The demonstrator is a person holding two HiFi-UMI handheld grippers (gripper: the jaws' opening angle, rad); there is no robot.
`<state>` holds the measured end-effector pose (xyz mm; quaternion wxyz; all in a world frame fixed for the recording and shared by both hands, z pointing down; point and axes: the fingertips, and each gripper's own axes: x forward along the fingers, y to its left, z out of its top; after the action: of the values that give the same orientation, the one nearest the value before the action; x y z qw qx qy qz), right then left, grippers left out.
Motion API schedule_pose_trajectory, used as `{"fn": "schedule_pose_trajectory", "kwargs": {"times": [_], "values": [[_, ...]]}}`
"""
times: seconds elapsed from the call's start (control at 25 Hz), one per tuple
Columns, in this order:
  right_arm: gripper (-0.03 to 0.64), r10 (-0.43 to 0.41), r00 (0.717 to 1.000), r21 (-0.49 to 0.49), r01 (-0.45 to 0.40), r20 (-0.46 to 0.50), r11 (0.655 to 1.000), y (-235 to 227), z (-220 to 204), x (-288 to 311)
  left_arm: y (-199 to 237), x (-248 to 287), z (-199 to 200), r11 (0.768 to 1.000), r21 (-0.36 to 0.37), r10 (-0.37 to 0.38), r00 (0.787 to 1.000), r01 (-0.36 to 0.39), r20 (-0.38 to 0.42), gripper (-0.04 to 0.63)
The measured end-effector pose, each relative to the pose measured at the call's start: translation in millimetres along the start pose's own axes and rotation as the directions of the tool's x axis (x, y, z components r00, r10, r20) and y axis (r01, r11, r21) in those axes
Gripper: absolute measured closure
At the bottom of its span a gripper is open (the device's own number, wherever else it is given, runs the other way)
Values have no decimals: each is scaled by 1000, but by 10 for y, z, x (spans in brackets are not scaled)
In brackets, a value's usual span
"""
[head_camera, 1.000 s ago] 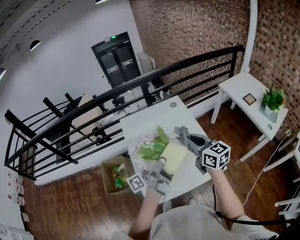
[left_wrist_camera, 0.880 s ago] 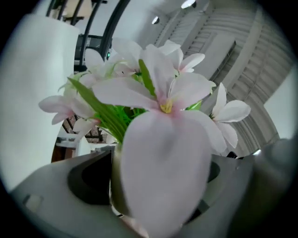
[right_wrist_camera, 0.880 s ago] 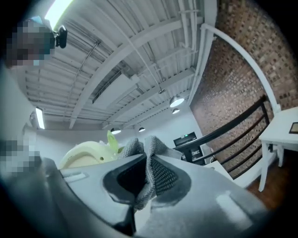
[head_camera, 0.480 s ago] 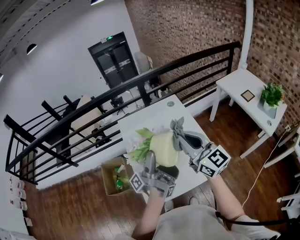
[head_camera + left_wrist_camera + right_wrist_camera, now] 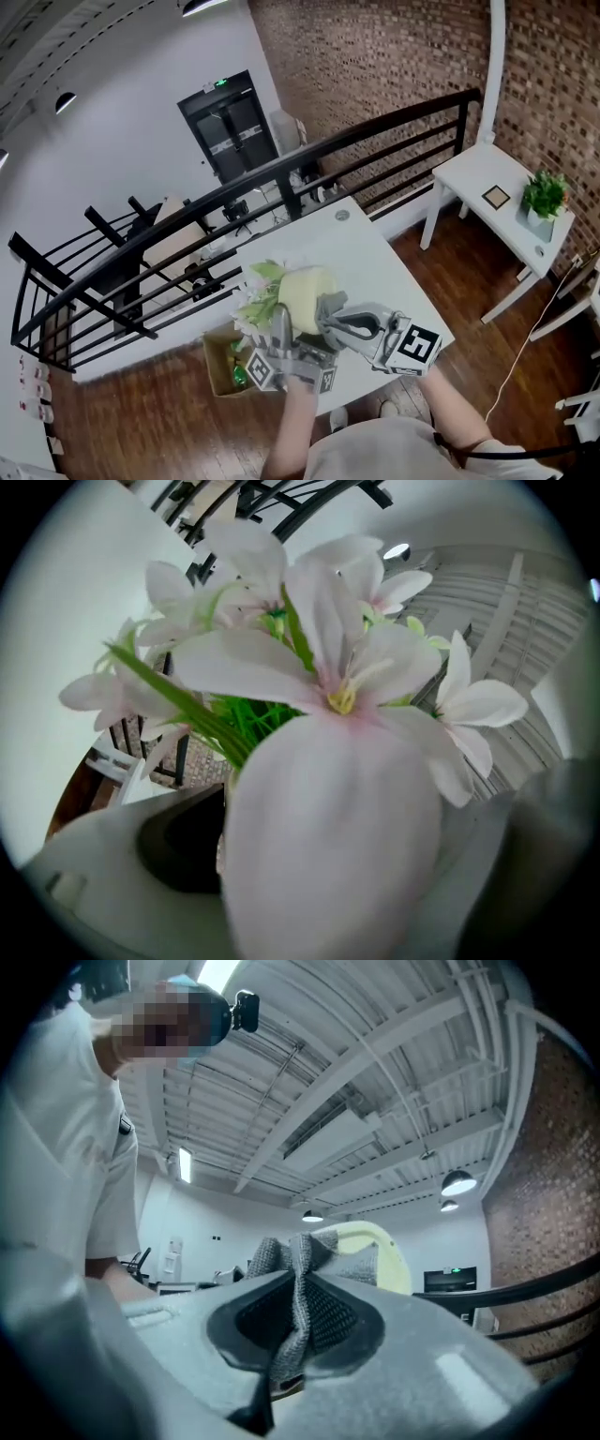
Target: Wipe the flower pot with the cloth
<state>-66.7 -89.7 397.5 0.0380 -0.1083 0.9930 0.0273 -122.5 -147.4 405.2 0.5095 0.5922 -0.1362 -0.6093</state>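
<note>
Wiping stance, pot raised clear of the white worktop (image 5: 375,258). The left claw (image 5: 281,323) reaches up from below and appears to be clamped on the pale yellow flower pot (image 5: 305,292). The grip itself is masked in the left gripper view by the white flowers (image 5: 328,667), but nothing else supports the pot. Holding it aloft and tilted exposes the wall and base that the worktop would otherwise cover. The right claw (image 5: 292,1330) is closed tight on a bunched fold of grey cloth (image 5: 300,1260), whose free end projects past the tips. The pot's rounded edge lies just beyond it. The cloth, not the claw, meets the pot, apparently near its lower side.
</note>
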Motion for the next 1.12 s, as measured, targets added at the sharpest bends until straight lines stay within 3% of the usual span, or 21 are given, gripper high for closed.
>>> {"fn": "schedule_pose_trajectory", "kwargs": {"times": [0.2,0.32,0.36,0.48,0.6,0.64,0.76,0.88,1.0,1.12], "values": [[604,33,996,20,-31,-84,999,97,-318,-7,0,-147,112,999,26,25,1000,-25,1,83],[604,9,995,51,-4,-102,999,51,-426,-62,95,-265,152,981,166,110,993,-102,-38,83],[604,-4,995,65,11,-103,998,17,-452,-94,162,-306,164,959,245,158,986,-139,-57,83],[604,-53,993,107,64,-108,992,-110,-555,-200,430,-469,264,865,442,304,949,-239,-82,83],[604,-102,987,149,119,-121,982,-233,-702,-309,727,-662,429,802,500,408,911,-327,-57,83],[604,-118,985,163,138,-128,977,-274,-758,-364,853,-745,488,768,524,455,890,-368,-42,83],[604,-176,974,209,204,-145,956,-395,-937,-547,1247,-1010,690,585,686,602,798,-432,-11,83],[604,-244,955,259,282,-168,924,-446,-1112,-628,1464,-1180,858,443,803,677,736,-399,-8,83],[604,-298,933,312,349,-200,883,-441,-1284,-719,1678,-1333,951,284,895,761,649,-343,8,83],[604,-327,916,349,392,-231,851,-444,-1479,-872,2015,-1442,930,145,957,827,562,-252,22,84]]}}
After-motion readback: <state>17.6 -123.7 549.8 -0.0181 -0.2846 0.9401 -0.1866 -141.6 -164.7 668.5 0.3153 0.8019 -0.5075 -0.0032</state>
